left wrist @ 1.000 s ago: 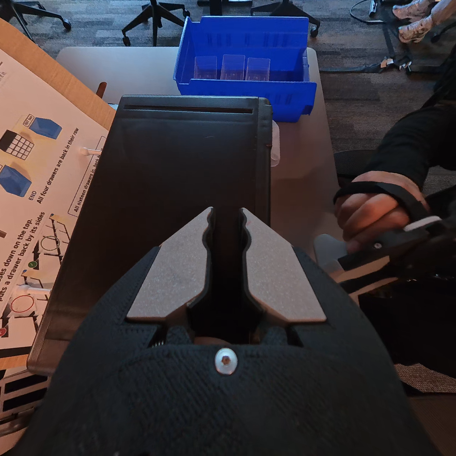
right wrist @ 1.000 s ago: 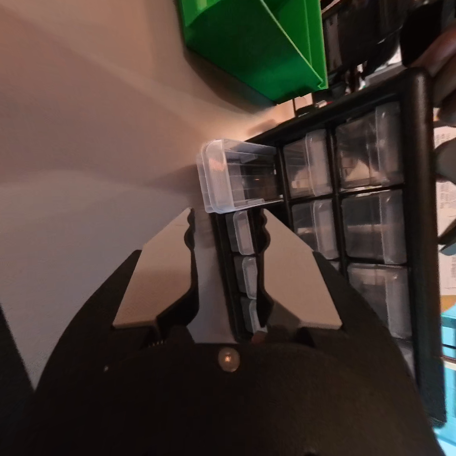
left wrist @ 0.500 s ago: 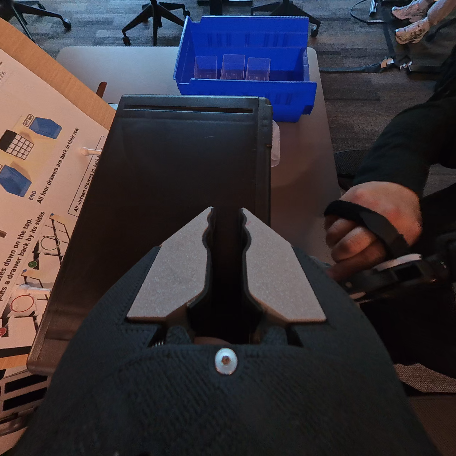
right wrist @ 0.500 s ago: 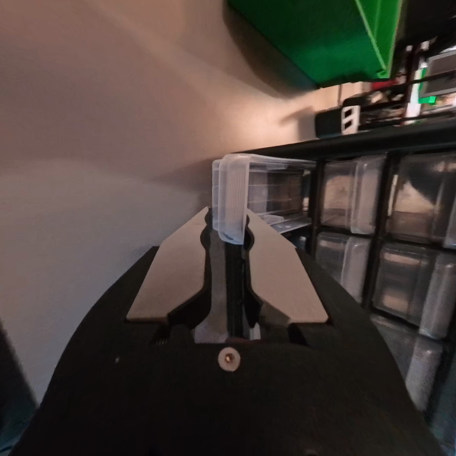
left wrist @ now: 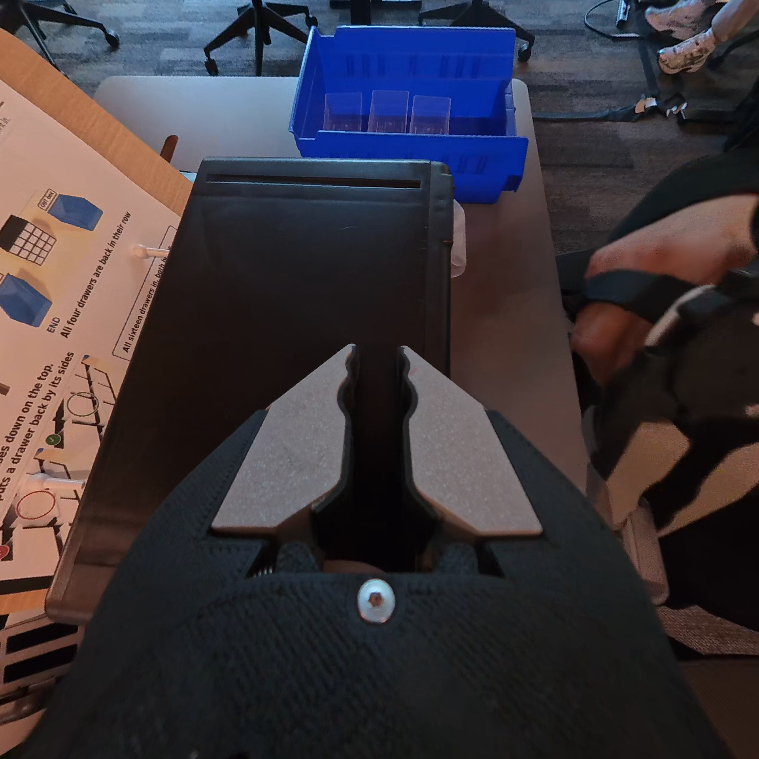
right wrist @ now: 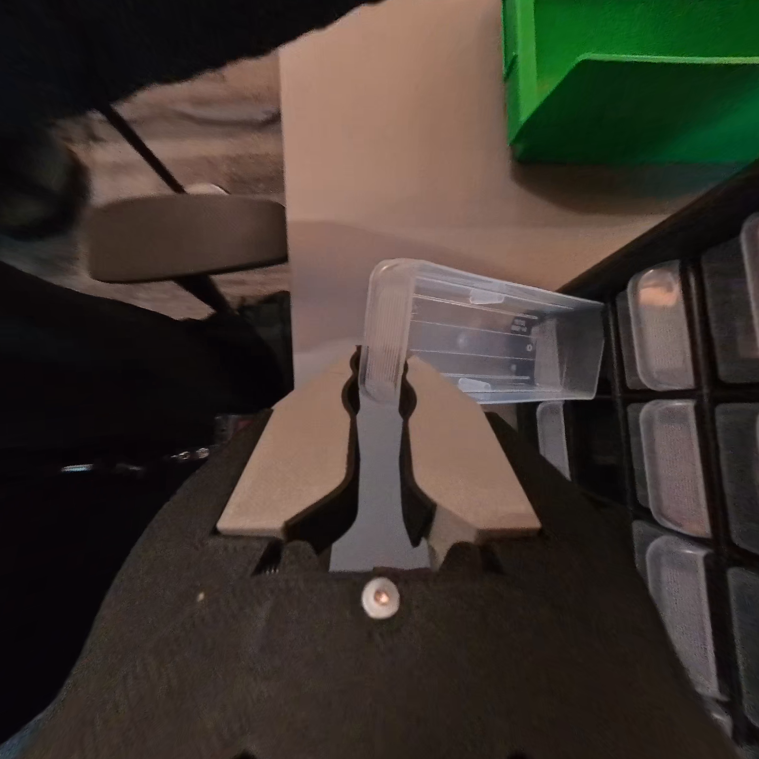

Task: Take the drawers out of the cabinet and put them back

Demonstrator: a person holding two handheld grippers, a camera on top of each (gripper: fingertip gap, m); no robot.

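Observation:
The black cabinet lies under my left gripper, which rests on its top, shut and empty, with a narrow gap between the jaws. In the right wrist view the cabinet front shows several clear drawers in their slots. My right gripper is shut on the front handle of a clear drawer. The drawer is pulled out, its back end level with the cabinet's front edge. I cannot tell whether it still touches its slot. The right hand and its gripper also show blurred at the right of the left wrist view.
A blue bin behind the cabinet holds three clear drawers. A green bin stands on the table beyond the cabinet. An instruction poster lies at the left. The grey table ends at the right, and office chairs stand beyond it.
My right gripper shut on the drawer's handle and pulled the drawer out of the cabinet, swinging away from the front. The left gripper has not moved.

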